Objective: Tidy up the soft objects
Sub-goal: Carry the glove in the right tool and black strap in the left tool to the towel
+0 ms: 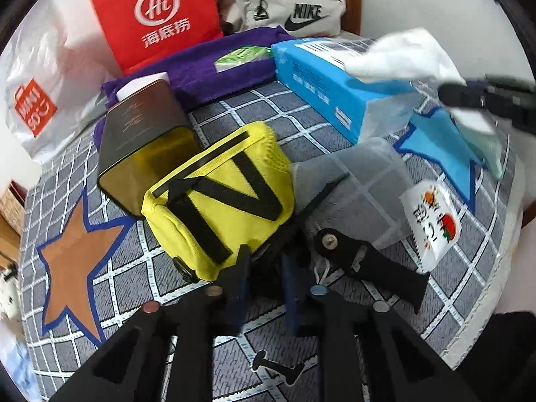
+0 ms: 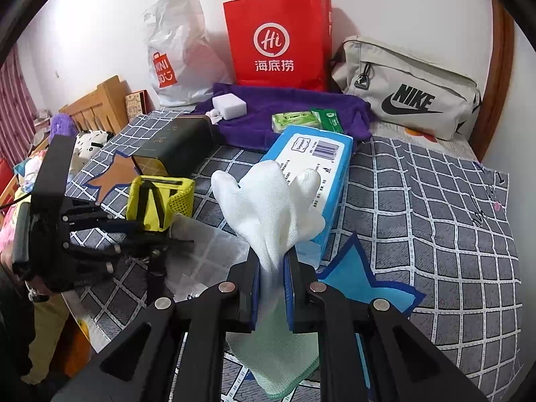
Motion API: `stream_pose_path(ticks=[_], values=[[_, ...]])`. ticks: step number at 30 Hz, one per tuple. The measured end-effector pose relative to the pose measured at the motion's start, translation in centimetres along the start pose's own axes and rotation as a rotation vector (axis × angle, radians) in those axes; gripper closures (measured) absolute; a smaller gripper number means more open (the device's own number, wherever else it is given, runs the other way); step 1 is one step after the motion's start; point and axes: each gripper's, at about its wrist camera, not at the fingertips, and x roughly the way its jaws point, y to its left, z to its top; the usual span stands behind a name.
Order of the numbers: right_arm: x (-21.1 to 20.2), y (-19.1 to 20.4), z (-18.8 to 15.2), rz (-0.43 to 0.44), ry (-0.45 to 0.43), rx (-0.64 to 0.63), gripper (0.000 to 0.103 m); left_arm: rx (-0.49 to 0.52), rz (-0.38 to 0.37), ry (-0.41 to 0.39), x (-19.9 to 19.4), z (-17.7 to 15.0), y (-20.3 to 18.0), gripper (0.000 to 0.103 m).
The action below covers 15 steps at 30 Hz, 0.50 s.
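Right gripper (image 2: 272, 268): I am clamping a white knit glove (image 2: 268, 204). Left gripper (image 1: 264, 268): I am closing its jaws almost together beside the yellow pouch (image 1: 217, 194); nothing visibly gripped.

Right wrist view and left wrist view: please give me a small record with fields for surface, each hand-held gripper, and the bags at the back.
surface: checked grey bedspread
right hand-held gripper: shut on white glove
left hand-held gripper: nearly closed, at the clear plastic bag beside the yellow pouch
back: red paper bag, grey Nike bag, white plastic bag
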Motion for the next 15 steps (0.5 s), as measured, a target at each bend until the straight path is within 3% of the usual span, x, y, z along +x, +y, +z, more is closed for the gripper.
stream_pose_path(ticks=[4,11,15], values=[[0.3,-0.3,0.1,0.001,0.004,0.012,0.091,-0.065,-0.058,0.000,-0.1,0.0,0.8,0.091],[0.8,-0.1,0.4,0.013,0.016,0.009,0.091,-0.087,-0.063,-0.009,1.1,0.6,0.3,0.090],[0.3,-0.2,0.8,0.017,0.005,0.014,0.091,-0.115,-0.080,-0.032,0.2,0.8,0.6,0.096]])
